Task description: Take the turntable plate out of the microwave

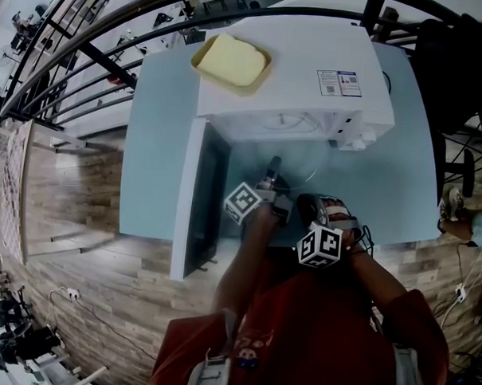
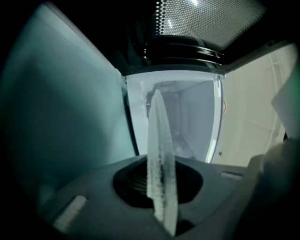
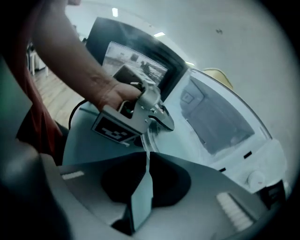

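The clear glass turntable plate (image 2: pixel 157 126) shows edge-on in the left gripper view, and my left gripper (image 2: pixel 158 185) is shut on its rim. Behind it lies the open white microwave cavity (image 2: pixel 187 117). The right gripper view shows the same plate (image 3: pixel 143 192) as a thin pane clamped in my right gripper (image 3: pixel 146 176), with the left gripper (image 3: pixel 163 123) gripping the rim farther along. From the head view, the left gripper (image 1: pixel 274 165) and right gripper (image 1: pixel 306 202) sit in front of the microwave (image 1: pixel 294 78) opening, and the plate (image 1: pixel 299 182) is a faint outline between them.
The microwave door (image 1: pixel 201 202) stands swung open at the left, close beside my left hand. A yellow tray (image 1: pixel 231 61) rests on top of the microwave. The pale blue table (image 1: pixel 155 144) carries the microwave; wooden floor and railings lie to the left.
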